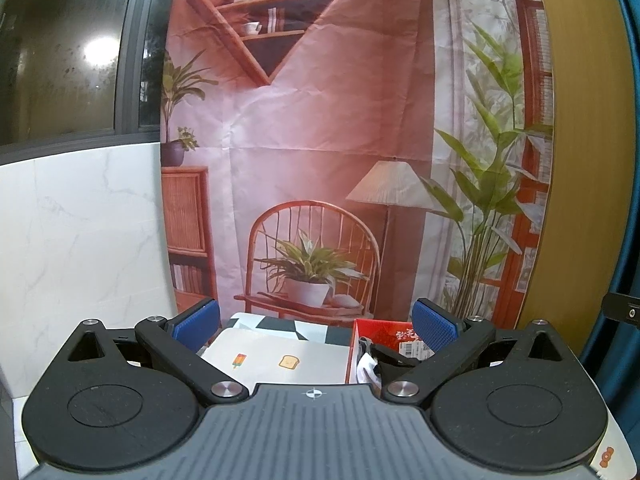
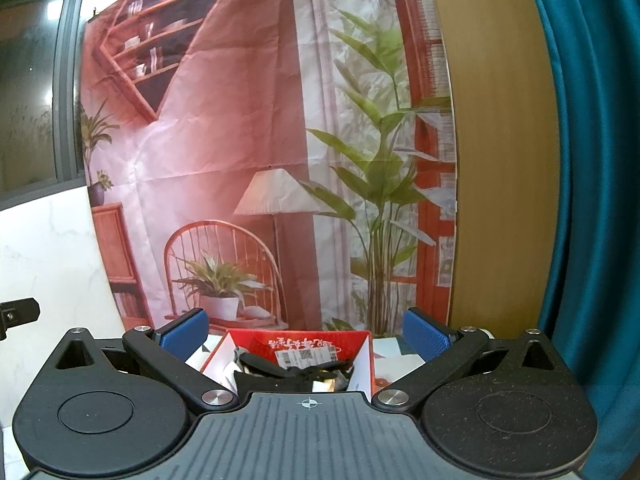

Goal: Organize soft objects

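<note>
Nearest, we hold the left hand-held gripper (image 1: 316, 326) with its blue pads (image 1: 196, 326) spread wide and nothing between them; the right hand-held gripper (image 2: 304, 330) is likewise spread wide and empty.

Below and ahead of the left one we list a white box (image 1: 280, 360) printed with a popsicle and a slice of toast, lying flat on the table (image 1: 264, 322), whose covering shows a black, white and green pattern.

Just beside it, to its right, we list a red carton (image 2: 304, 344) with white inner walls, open at the top and bearing a barcode label (image 2: 306, 357) on its far wall. The soft objects (image 2: 296, 376) lie inside this carton: dark and white fabric pieces heaped together, which we cannot tell apart singly. In the right wrist view the carton sits directly between the open fingers, lower than them.

Behind the table we list a hanging printed backdrop (image 1: 320, 140) showing a chair, lamp, shelves and plants. Left of it: a white marble-look wall (image 1: 80, 240) and a dark window (image 1: 68, 48). Right of it: a wooden panel (image 2: 492, 140) and a teal curtain (image 2: 592, 160).
</note>
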`<state>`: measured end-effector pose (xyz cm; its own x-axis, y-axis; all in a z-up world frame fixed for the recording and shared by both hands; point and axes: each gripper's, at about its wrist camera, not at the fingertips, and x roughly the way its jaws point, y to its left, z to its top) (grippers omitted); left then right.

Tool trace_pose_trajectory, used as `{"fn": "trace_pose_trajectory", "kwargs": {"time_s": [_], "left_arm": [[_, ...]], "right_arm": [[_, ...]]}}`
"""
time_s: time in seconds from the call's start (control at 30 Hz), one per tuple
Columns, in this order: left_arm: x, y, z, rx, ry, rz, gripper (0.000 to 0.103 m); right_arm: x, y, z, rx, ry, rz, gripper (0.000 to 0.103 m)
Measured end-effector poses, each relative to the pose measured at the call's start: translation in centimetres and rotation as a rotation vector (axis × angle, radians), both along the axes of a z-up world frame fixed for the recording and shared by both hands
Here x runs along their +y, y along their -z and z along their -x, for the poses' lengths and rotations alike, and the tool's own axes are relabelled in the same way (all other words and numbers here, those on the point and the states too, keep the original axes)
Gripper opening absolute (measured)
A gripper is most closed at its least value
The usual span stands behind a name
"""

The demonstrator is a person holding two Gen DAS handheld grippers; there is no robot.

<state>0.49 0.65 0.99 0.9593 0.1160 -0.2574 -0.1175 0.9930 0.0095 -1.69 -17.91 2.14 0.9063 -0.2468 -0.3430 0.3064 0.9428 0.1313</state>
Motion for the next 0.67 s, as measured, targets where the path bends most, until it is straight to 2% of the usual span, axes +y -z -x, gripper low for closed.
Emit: {"fn": "trace_pose_trajectory", "kwargs": {"time_s": [0.67], "left_arm": [[-0.25, 0.25, 0.49, -0.008, 0.001, 0.005, 0.103]], "right_arm": [[-0.04, 0.07, -0.08, 0.005, -0.001, -0.001, 0.103]]}}
